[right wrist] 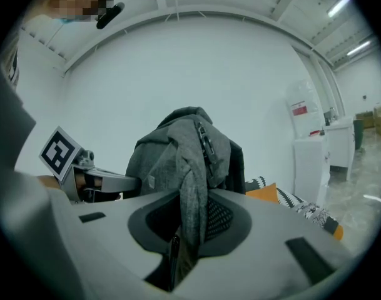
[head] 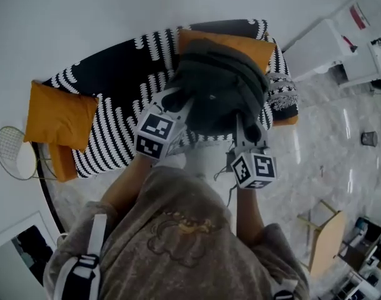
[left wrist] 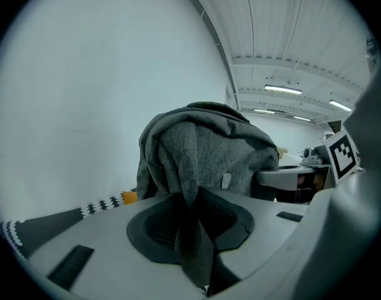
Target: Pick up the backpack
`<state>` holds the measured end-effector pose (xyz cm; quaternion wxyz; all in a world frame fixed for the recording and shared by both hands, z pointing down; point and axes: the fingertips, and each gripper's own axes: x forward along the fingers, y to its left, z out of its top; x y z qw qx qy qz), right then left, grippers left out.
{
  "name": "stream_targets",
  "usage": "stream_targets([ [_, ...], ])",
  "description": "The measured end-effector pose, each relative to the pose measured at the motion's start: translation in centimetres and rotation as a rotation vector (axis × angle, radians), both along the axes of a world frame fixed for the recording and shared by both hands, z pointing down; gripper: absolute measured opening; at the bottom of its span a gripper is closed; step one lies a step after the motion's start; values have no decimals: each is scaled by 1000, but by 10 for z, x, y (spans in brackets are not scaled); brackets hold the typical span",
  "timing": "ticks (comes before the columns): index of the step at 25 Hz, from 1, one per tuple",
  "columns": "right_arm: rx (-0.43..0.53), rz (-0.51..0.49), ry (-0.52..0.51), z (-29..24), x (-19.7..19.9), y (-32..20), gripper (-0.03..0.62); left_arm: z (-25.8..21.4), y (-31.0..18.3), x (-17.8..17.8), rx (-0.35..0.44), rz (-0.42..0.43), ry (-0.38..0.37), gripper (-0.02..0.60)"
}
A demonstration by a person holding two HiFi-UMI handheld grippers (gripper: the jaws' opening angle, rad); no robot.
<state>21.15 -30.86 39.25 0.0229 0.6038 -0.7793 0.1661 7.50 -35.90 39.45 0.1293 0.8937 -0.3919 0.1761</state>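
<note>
A dark grey backpack (head: 218,86) hangs in the air above the black-and-white patterned sofa (head: 115,99), held up by both grippers. My left gripper (head: 177,102) is shut on a grey fabric strap (left wrist: 191,230) at the backpack's left side. My right gripper (head: 248,133) is shut on the other strap (right wrist: 191,211) at its right side. In the left gripper view the backpack (left wrist: 209,158) fills the middle, with the right gripper's marker cube (left wrist: 341,154) beyond it. In the right gripper view the backpack (right wrist: 181,152) hangs ahead, the left gripper's cube (right wrist: 57,152) at its left.
An orange cushion (head: 57,114) lies on the sofa's left end and another orange cushion (head: 231,42) sits behind the backpack. A racket (head: 15,152) lies left of the sofa. A white cabinet (head: 340,42) and a wooden chair (head: 325,233) stand at the right.
</note>
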Motion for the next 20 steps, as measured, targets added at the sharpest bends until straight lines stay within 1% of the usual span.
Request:
stream_targets([
  [6,35,-126,-24,-11,-6,57,55,-10,79,-12,21,-125,-11,74],
  [13,48,-265,-44,-20,-15,118,55,-17,158,-23,28,-257,-26,72],
  [17,49,-330,-49,-28,-20,147,55,-23,197,-28,24,-315,-21,71],
  [20,48,-355,-58,-35,-26,165,55,-29,222,-33,23,-337,-21,71],
])
